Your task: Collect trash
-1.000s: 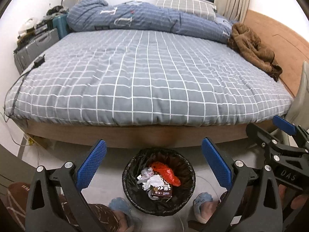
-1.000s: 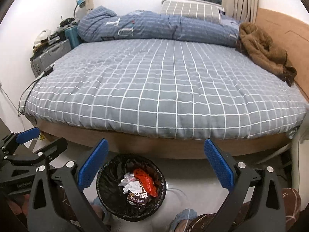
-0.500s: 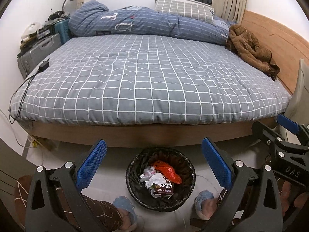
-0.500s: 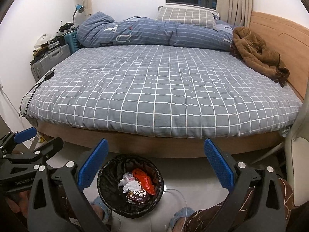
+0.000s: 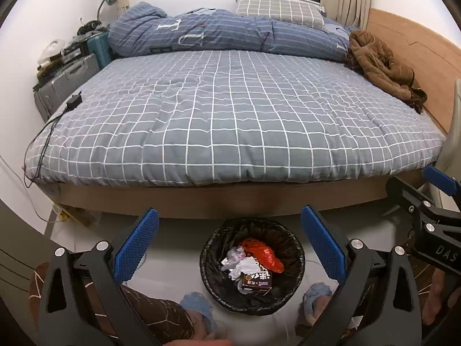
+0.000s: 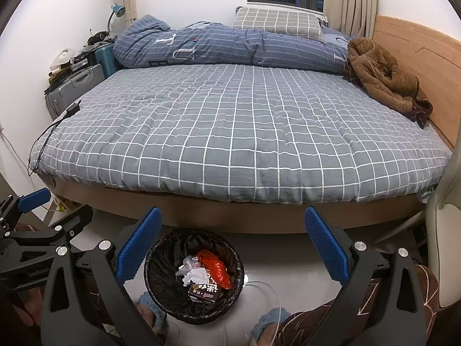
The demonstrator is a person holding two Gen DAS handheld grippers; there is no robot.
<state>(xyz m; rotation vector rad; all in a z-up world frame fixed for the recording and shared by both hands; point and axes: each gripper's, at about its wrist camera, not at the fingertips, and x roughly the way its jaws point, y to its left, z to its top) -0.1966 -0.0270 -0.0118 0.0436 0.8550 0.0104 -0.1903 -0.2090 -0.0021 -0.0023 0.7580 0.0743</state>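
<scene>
A wide bed with a grey quilt checked in white lines [image 5: 230,121] fills most of the room, its wooden base running along the pale floor. At its far end lies a rumpled blue duvet [image 5: 219,36] printed with large pale letters, among them a "T" and a "U", and behind it a grey checked pillow [image 5: 279,10] under a dark window. A brown fleece jacket [image 5: 380,66] is heaped against the wooden headboard on the right. On the left, a grey hard-shell suitcase [image 5: 67,82] and a teal one stand by the wall with clutter on top and a blue desk lamp above. A black charger with its cable [image 5: 73,102] trails over the quilt's left edge.

On the floor just before the bed stands a round bin lined with a black plastic bag [image 5: 291,248]. Inside it lie a crumpled orange-red plastic wrapper [image 5: 263,255], crumpled white tissue [image 5: 245,265] and a small brown carton [image 5: 256,279] with white characters I cannot read.

The left gripper [image 5: 230,243] hangs above the bin, its blue-padded fingers spread wide with nothing between them. The right gripper [image 6: 233,245] is likewise wide apart and empty, with the bin below its left finger. "DAS" shows on the right gripper's body in the left view; "GenRobot" is partly readable on the left gripper's body in the right view. The person's feet in light blue slippers [image 5: 198,308] stand either side of the bin.
</scene>
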